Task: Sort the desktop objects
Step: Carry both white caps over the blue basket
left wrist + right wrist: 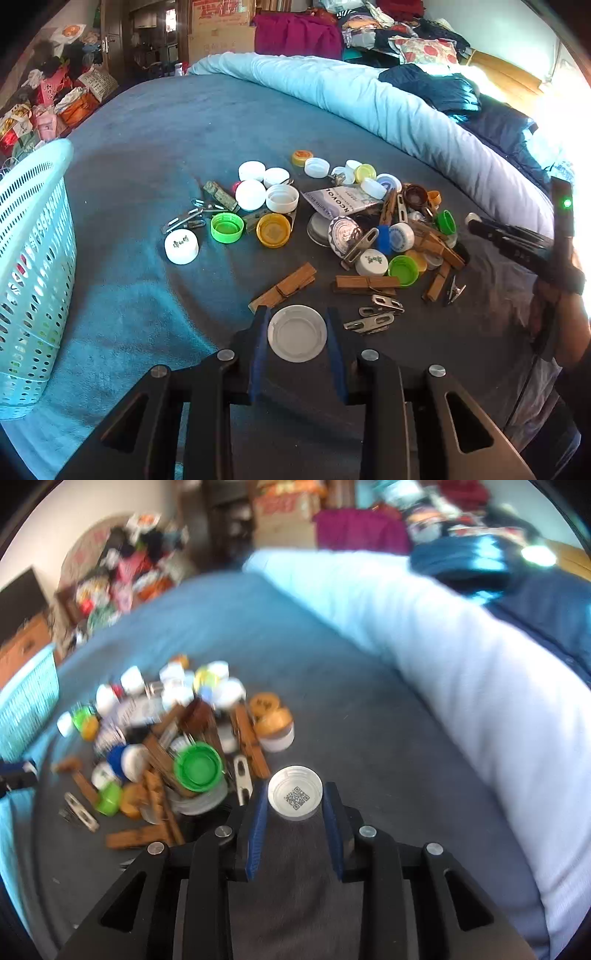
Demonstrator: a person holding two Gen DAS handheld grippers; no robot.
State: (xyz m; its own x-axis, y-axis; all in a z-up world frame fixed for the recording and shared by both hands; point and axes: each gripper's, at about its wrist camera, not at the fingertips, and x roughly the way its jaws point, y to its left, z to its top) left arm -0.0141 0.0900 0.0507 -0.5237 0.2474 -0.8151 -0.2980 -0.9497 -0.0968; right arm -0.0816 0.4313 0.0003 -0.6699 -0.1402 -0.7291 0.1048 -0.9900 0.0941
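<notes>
White cap (294, 798) between right hand-held gripper (294, 798) fingers

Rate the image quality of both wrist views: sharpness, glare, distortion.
Left wrist view: sharp; the clothespins and caps are crisp, but window glare blows out the right edge. Right wrist view: motion-blurred across the pile; only the white cap with its QR code stays fairly clear. Both show fisheye bending and dark corners.

Bed, grey-blue blanket (177, 122): caps, wooden and metal clips heaped at centre (369, 229); perforated basket (33, 258) at 9 o'clock; rolled pale duvet (369, 103) at 1 o'clock.
</notes>
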